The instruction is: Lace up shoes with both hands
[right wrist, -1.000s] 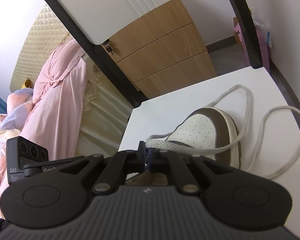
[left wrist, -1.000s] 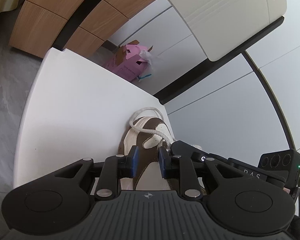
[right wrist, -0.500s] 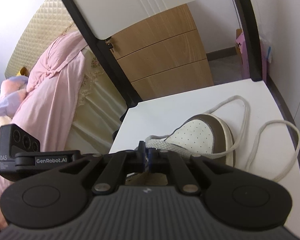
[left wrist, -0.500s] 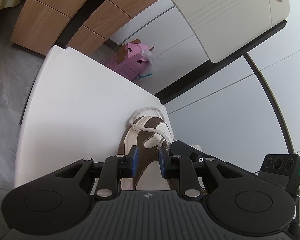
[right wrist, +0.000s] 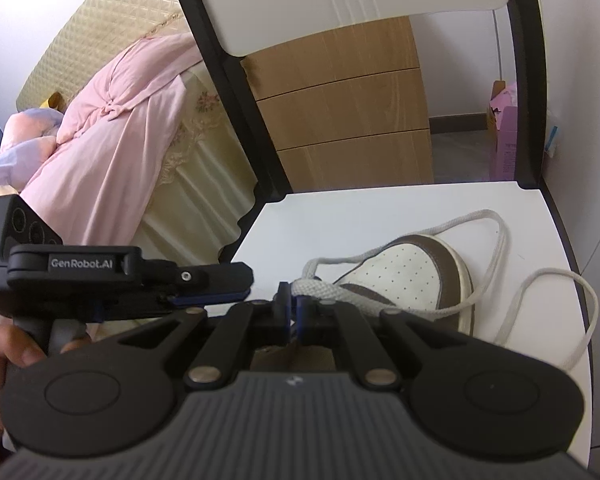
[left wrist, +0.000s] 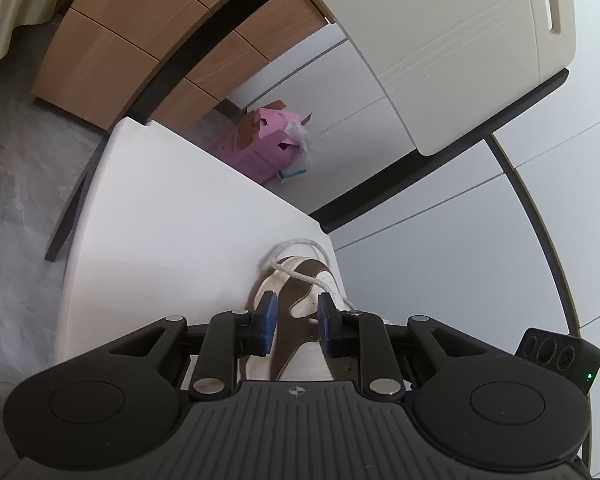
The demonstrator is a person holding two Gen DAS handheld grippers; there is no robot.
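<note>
Your right claw (right wrist: 294, 312) has rolled, view's levelled out; still clamped on the lace (right wrist: 324, 289). Left claw (left wrist: 296, 320) hasn't budged, part-open astride the shoe (left wrist: 300, 300) on the counter (left wrist: 172, 216), pads not visibly pressing. Lacing barely started; lace trails loose.

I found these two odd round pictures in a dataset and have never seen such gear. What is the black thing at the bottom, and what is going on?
No robot here: a person holds a pair of hand-held tongs in each hand, and each carries a wide-angle camera looking along its fingers. One picture is from the left tongs, the other from the right tongs. On the white chair seat lies a brown and white shoe with a loose white lace. The right tongs are shut on the lace near the shoe's opening. The left tongs straddle the shoe's side; whether they press on it is unclear.
</note>
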